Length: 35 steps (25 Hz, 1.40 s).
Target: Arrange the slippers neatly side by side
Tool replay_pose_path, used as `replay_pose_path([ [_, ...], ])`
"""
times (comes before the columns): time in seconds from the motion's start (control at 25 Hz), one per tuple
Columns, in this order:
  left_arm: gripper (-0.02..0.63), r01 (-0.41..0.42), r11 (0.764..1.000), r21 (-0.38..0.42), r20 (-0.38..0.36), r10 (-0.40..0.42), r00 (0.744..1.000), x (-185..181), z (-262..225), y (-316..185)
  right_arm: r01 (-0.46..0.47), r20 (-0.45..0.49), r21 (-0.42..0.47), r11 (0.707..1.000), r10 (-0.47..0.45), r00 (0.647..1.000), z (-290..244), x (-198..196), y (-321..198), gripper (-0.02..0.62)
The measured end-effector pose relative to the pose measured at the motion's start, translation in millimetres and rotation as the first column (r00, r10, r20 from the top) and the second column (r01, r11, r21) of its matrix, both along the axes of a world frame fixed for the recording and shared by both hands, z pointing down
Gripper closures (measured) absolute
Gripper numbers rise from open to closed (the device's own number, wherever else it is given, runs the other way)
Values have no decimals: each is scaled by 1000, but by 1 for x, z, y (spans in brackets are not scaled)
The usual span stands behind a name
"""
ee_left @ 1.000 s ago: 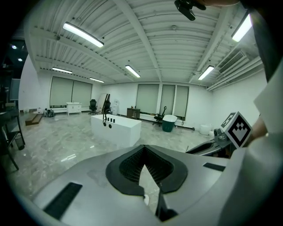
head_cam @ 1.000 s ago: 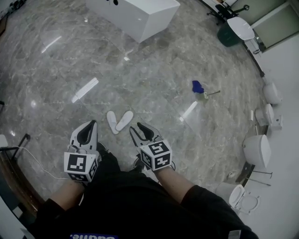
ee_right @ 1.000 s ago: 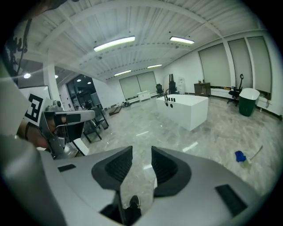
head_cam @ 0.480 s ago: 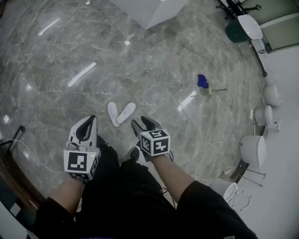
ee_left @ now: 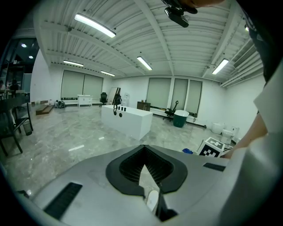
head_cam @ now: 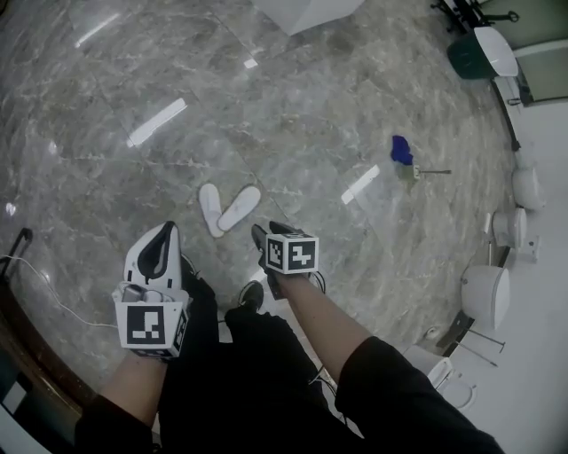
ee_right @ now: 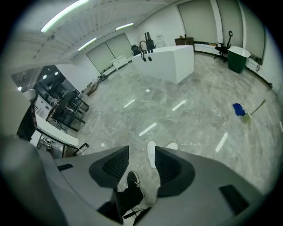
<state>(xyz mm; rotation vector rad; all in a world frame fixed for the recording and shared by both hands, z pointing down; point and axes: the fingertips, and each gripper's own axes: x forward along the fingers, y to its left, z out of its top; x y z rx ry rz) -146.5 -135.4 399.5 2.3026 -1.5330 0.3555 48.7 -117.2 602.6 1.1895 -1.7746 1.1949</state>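
Two white slippers lie on the grey marble floor in a V, heels together: the left slipper [head_cam: 211,209] and the right slipper [head_cam: 239,207]. My right gripper [head_cam: 271,230] hovers just short of them, a little to their right, with its jaws open and nothing between them. In the right gripper view the left slipper [ee_right: 151,154] shows through the gap of the right gripper [ee_right: 141,150], and the right slipper [ee_right: 172,145] peeks over the right jaw. My left gripper [head_cam: 167,229] is held left of the slippers, shut and empty. The left gripper [ee_left: 143,148] points level across the room.
A white counter block [head_cam: 311,11] stands far ahead. A blue mop head [head_cam: 401,149] lies on the floor to the right. Toilets [head_cam: 486,288] and a green bin [head_cam: 470,55] line the right wall. A cable [head_cam: 44,293] runs at the left. The person's dark shoe [head_cam: 251,294] is below the right gripper.
The right gripper has moved forward towards the slippers and its jaws have spread wider. The left gripper has drawn back a little towards the body. The slippers have not moved.
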Motion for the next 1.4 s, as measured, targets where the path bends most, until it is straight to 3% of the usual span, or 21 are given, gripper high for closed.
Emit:
replay_pose_path([
  [0.28,604,70,997,-35,-10,-70,997,-15,87,0,-143,30,-189,971,152,988,139,11,-13,434],
  [0.6,604,115,993,9,-23,-114,993,-23,199,-27,-220,34,-272,937,238,971,277,11,-44,434],
  [0.8,606,109,993,43,-6,-109,994,-19,263,-39,-270,18,-365,891,297,955,368,17,-51,434],
  [1.2,606,100,986,134,-25,-98,995,-1,317,-41,-394,32,-466,792,460,887,518,38,-67,436],
  [1.4,605,94,980,174,33,-101,994,-6,321,-28,-396,10,-477,785,456,890,557,39,-74,436],
])
